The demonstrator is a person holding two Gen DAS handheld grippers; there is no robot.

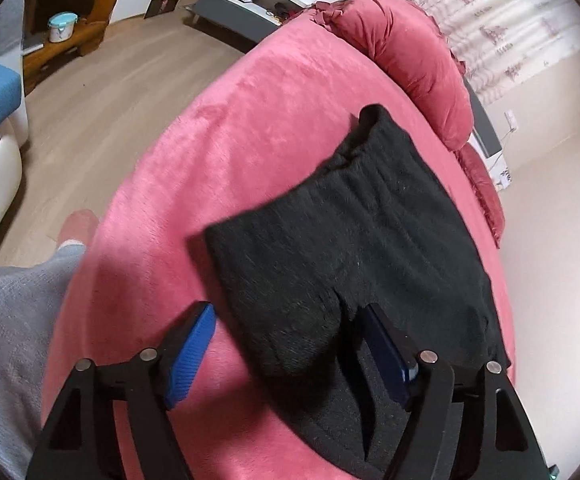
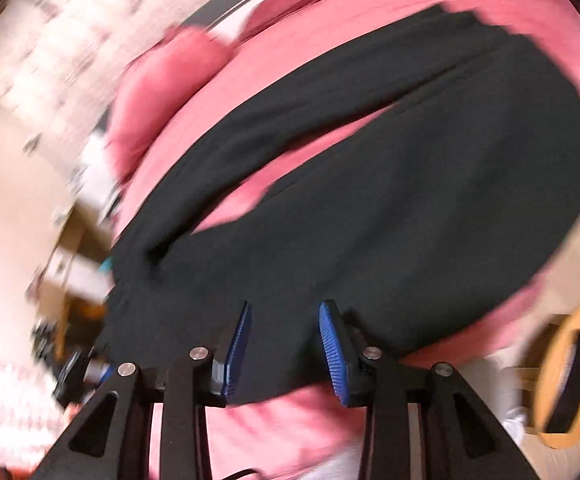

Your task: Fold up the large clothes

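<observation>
One black fuzzy garment [image 1: 354,240] lies partly folded on a pink bed [image 1: 250,112] — left tongs [image 1: 290,344] and right tongs [image 2: 286,344] both gape open.

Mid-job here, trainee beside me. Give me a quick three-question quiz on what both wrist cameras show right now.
1. True or false: the black garment lies on a pink bed cover.
2. Multiple choice: the left tool is A) clamped shut on the pillow, B) open, with garment fabric lying between its pads, C) out of view.
3. Fill the gap: in the right wrist view, the right tool hangs ____ above the garment's near edge, gripping nothing.

Key
1. True.
2. B. One pad sits over the bed cover, the other against the dark fabric.
3. Open. That view is motion-blurred, but the gap between the blue pads is plain.
</observation>
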